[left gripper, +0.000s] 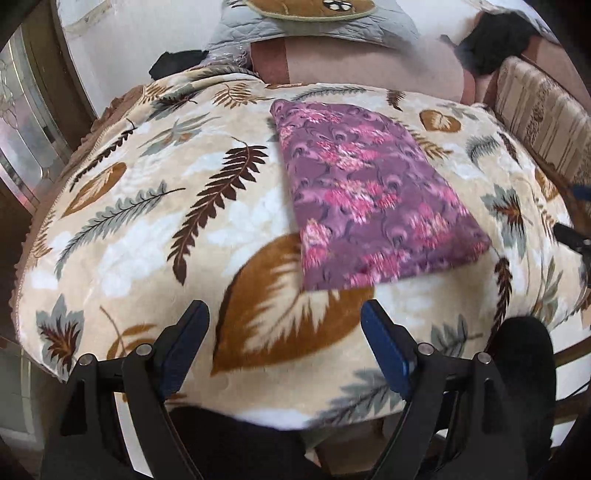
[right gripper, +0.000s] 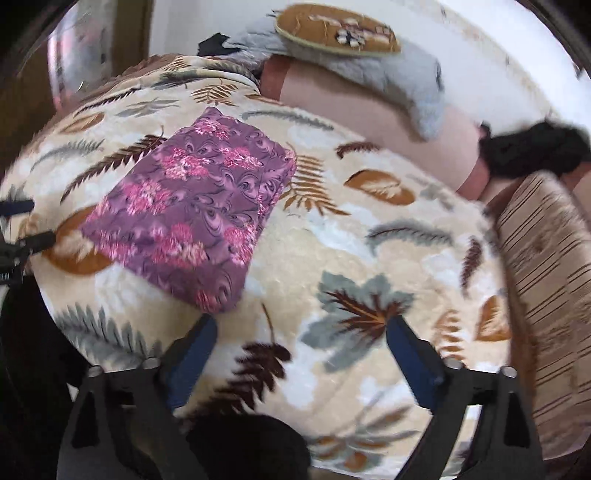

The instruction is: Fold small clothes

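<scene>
A purple garment with pink flowers (left gripper: 369, 192) lies folded into a flat rectangle on a cream blanket with leaf prints (left gripper: 147, 229). It also shows in the right wrist view (right gripper: 192, 210). My left gripper (left gripper: 284, 314) is open and empty, hovering just in front of the garment's near edge. My right gripper (right gripper: 301, 325) is open and empty, to the right of the garment's near corner. The left gripper's fingers (right gripper: 22, 221) show at the left edge of the right wrist view, and the right gripper's fingers (left gripper: 576, 221) show at the right edge of the left wrist view.
A pink sofa cushion (left gripper: 369, 62) with a grey quilted pad (left gripper: 314, 26) lies behind the blanket. A dark cloth (right gripper: 532, 151) sits at the back right. A striped armrest (right gripper: 546, 266) borders the right side. A glass door (left gripper: 26, 129) stands at left.
</scene>
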`<state>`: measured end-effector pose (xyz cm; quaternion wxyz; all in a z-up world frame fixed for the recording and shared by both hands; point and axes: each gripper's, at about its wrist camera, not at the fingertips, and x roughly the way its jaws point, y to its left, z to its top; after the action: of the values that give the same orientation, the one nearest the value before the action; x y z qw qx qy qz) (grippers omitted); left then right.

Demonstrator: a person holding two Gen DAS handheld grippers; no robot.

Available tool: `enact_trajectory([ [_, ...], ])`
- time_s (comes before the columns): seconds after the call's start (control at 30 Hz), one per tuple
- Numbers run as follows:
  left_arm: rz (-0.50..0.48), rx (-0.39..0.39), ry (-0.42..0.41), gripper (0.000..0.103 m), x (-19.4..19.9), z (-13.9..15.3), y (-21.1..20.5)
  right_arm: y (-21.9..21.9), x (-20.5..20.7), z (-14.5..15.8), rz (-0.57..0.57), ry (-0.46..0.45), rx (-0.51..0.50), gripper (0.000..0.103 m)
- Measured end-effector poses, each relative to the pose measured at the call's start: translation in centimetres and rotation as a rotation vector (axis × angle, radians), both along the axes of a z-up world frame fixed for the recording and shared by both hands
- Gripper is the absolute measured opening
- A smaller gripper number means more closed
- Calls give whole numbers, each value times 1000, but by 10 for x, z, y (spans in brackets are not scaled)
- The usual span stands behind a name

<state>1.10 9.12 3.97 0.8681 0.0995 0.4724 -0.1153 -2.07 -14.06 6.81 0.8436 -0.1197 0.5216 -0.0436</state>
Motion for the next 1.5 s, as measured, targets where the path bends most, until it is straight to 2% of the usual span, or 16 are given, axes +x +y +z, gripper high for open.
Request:
enact_trajectory([
  [0.1, -14, 34, -21, 85, -15, -3, -8, 6, -15, 4, 37, -17, -61, 96],
  [0.2, -27, 32, -2, 85, -25, -9, -15, 10, -27, 2, 35, -40, -82, 97],
  [0.33, -39, 29, 20, 85, -33, -13, -25, 11, -32, -7, -11, -47, -18, 97],
  [0.57, -59, 69, -31, 85, -45, -5, -33, 12, -36, -17, -79, -68, 97, 97],
  [0.77, -53, 75, -45, 85, -47, -1, -36, 10, -38, -18, -115, -88, 127, 97],
  [1.07, -56, 9, -21, 85, -48, 9, -54, -6, -48, -17, -156, -101, 132, 97],
  [1.5, -69, -43, 8, 85, -56, 11, -67, -23, -58, -20, -211, -91, 160, 97],
])
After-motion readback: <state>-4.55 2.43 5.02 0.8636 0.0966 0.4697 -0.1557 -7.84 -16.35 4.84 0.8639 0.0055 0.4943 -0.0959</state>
